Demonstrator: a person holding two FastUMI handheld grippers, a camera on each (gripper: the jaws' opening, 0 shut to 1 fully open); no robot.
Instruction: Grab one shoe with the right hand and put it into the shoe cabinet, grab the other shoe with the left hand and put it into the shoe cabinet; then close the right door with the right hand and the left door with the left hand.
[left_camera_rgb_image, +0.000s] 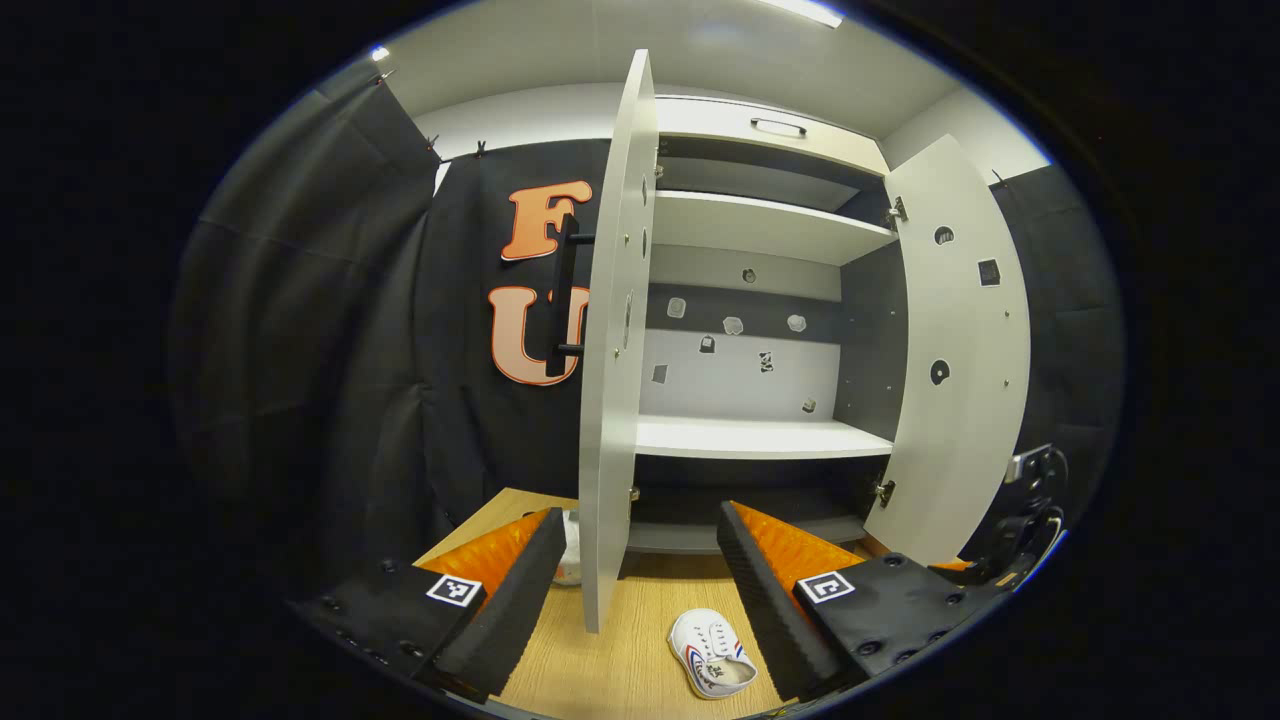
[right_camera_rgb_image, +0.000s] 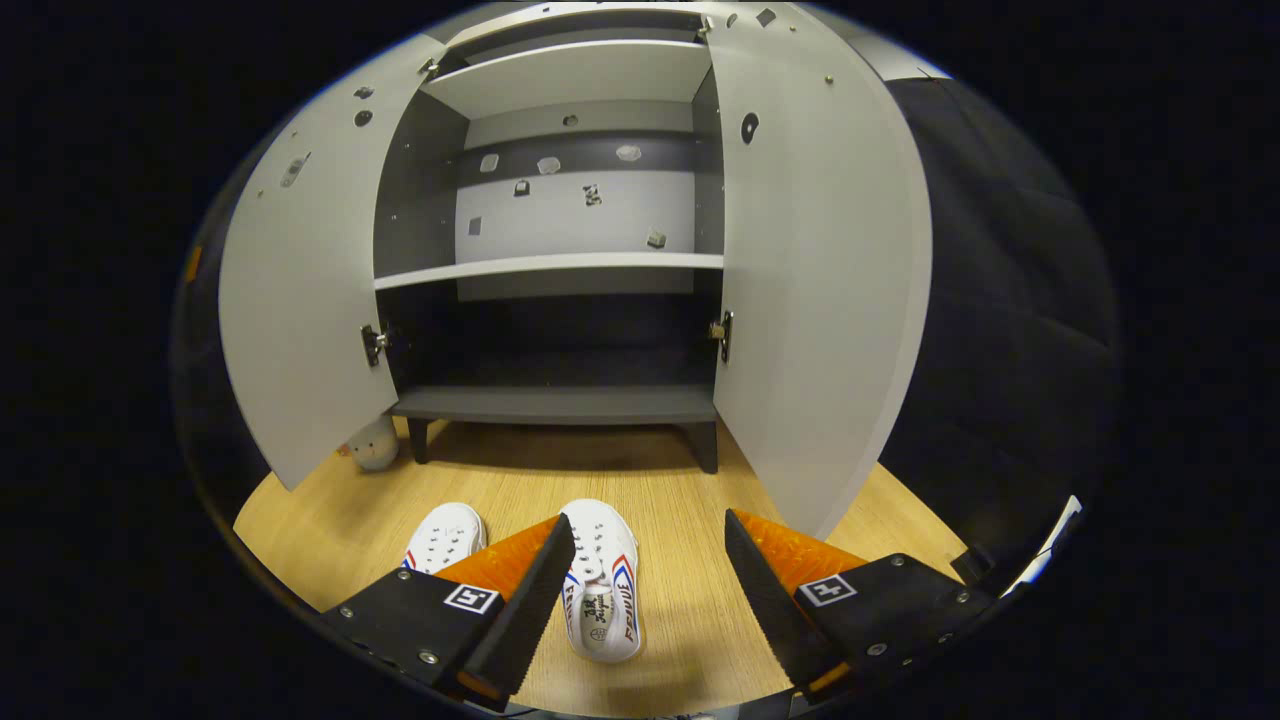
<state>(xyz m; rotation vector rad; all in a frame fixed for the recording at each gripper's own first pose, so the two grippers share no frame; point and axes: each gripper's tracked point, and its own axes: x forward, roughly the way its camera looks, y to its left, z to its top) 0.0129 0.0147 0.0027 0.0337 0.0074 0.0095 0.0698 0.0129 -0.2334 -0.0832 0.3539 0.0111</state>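
Observation:
Two white shoes with red and blue stripes lie on the wooden floor in front of the open shoe cabinet (right_camera_rgb_image: 555, 403). One shoe (right_camera_rgb_image: 600, 585) lies toe toward the cabinet, low between the fingers of my open right gripper (right_camera_rgb_image: 648, 528), not touched. The other shoe (right_camera_rgb_image: 445, 535) lies to its left, partly hidden behind the left finger. In the left gripper view, my left gripper (left_camera_rgb_image: 640, 515) is open and holds nothing; one shoe (left_camera_rgb_image: 710, 655) lies on the floor below its right finger. The left door (left_camera_rgb_image: 610, 350) stands edge-on straight ahead, and the right door (left_camera_rgb_image: 960, 350) is swung wide.
Both doors (right_camera_rgb_image: 300, 300) (right_camera_rgb_image: 820, 280) are open, showing a white shelf (right_camera_rgb_image: 550, 265) over a dark bottom shelf. A small grey round object (right_camera_rgb_image: 375, 445) sits on the floor by the left door. The other gripper (left_camera_rgb_image: 1030, 520) shows at the far right. Black cloth walls surround the booth.

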